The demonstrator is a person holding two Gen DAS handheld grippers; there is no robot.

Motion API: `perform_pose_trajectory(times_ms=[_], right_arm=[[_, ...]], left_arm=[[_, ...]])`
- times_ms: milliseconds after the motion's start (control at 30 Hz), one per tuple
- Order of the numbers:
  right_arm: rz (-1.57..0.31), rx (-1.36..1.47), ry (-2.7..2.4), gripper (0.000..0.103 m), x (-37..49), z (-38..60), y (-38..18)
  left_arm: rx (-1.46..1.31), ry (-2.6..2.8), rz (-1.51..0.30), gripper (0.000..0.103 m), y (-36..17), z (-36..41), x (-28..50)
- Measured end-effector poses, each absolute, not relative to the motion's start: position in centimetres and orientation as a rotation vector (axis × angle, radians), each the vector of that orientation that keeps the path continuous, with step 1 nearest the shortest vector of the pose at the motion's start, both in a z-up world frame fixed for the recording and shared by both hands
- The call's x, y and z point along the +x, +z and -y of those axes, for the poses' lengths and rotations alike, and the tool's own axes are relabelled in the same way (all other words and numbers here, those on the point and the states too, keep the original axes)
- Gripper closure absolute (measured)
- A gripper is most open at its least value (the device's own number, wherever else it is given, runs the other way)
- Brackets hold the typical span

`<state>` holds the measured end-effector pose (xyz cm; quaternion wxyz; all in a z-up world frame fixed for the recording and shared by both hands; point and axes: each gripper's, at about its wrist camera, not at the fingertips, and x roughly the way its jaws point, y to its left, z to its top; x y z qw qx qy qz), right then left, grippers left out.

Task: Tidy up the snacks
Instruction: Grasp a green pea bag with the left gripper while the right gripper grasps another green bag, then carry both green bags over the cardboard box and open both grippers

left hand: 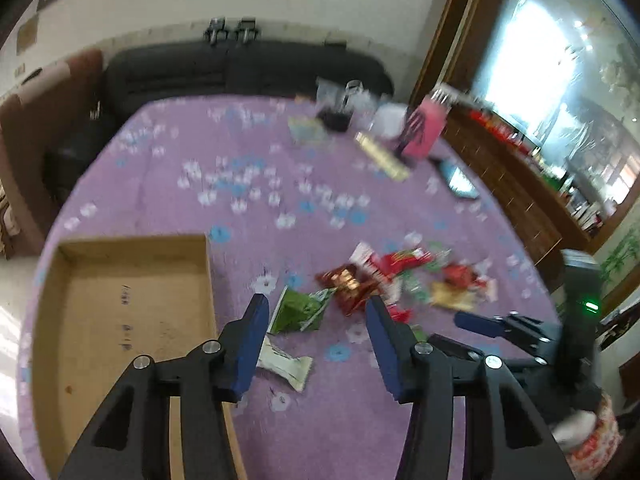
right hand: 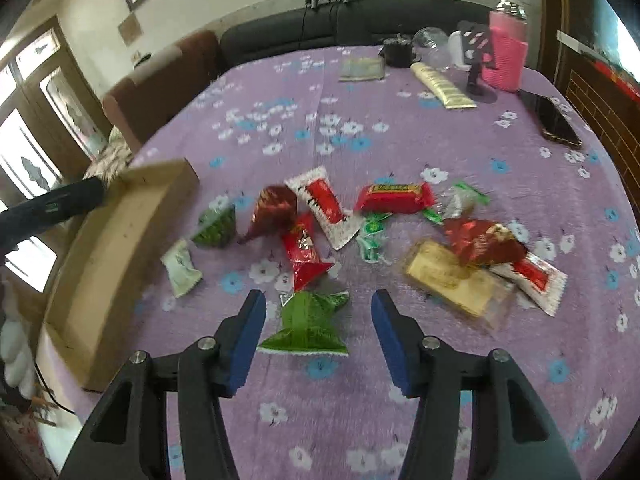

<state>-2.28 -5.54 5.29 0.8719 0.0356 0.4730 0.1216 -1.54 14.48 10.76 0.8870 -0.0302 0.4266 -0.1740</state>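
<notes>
While both tongs gape empty, left tongs hover by the cardboard box; right tongs straddle a green snack packet on the tabletop, other snacks just beyond.

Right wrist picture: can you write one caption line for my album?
Open right claw hovers over a green snack packet, with more snacks scattered on the purple flowered tablecloth beside a cardboard box.
</notes>
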Motion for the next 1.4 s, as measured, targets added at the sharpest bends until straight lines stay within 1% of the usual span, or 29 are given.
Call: perform_pose_trajectory(times_ms=[167,300,633,667,700,733,767,833,1133,1233,1400], right_arm=[[-1.025,0.004,0.268,0.049,-1.7,4.6,2.6],[-1.039,-0.009,0.274,0.049,-1.4,4.2,1.5],[-1.019,-0.022,0.279,0.049,-1.0,4.0,1.5],[-1.016,-0.021,0.281,0.049,-1.0,4.1,1.5],[-1.014,-0.017,0.282,0.053,-1.1,4.1,1.5],[-1.011,-0.012,0.285,0.06,-1.1,4.2,1.5],[-1.01,-0.002,0.293,0.061,-1.2,4.3,1.5],[-1.008,0.028,0.316,0.071,-1.3,4.5,1.7],[-0.983,0.082,0.37,0.071,-2.8,3.9,3.6],[-0.969,0.075,0.398,0.071,-3.5,2.8,4.6],[-0.94,0.038,0.479,0.071,-4.6,-0.8,6.5]], left_arm=[[-0.023,-0.337,-0.961,0.05,7.3,-13.2,1.8],[0.02,-0.33,-0.998,0.05,5.9,-12.4,3.2],[0.164,-0.271,-1.052,0.05,2.8,-10.1,5.1],[0.176,-0.27,-1.061,0.063,2.5,-10.0,5.0],[0.183,-0.269,-1.058,0.063,2.4,-9.9,4.9],[0.184,-0.268,-1.049,0.064,2.4,-9.9,4.8],[0.172,-0.275,-1.047,0.065,2.5,-10.0,4.6],[0.138,-0.285,-1.036,0.066,2.8,-10.2,4.2],[-0.088,-0.33,-0.911,0.066,7.7,-14.2,-0.9],[-0.173,-0.306,-0.852,0.066,9.4,-17.2,-3.6],[-0.218,-0.173,-0.799,0.066,10.0,-22.7,-7.3]])
